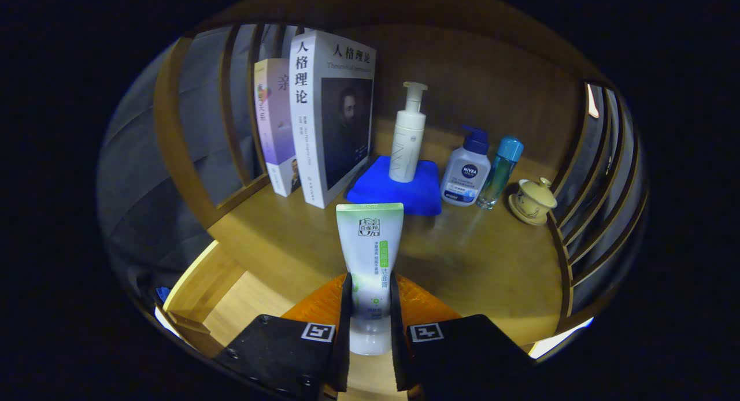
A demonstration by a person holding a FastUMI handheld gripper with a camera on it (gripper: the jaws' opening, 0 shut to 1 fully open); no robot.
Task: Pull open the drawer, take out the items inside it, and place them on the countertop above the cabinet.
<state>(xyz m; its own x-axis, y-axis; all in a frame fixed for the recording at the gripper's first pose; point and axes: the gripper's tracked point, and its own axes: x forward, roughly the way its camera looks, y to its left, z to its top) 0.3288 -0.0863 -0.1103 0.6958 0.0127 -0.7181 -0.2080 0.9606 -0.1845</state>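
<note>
A white and green tube (370,251) of face cleanser is clamped between both fingers of my gripper (370,300), which is shut on its lower part near the cap. The tube's crimped end points forward over the wooden countertop (480,262). I hold it above the front part of the countertop. Below the fingers, at the lower left, a light wooden drawer (231,303) stands pulled open, and its inside is mostly hidden by the fingers.
Beyond the tube, two upright books (324,118) stand at the back left. A white pump bottle (408,135) rests on a blue cloth (399,190). Right of it are a blue-capped lotion bottle (467,173), a slim teal bottle (502,170) and a lidded tea cup (533,200). Slatted wooden sides flank the counter.
</note>
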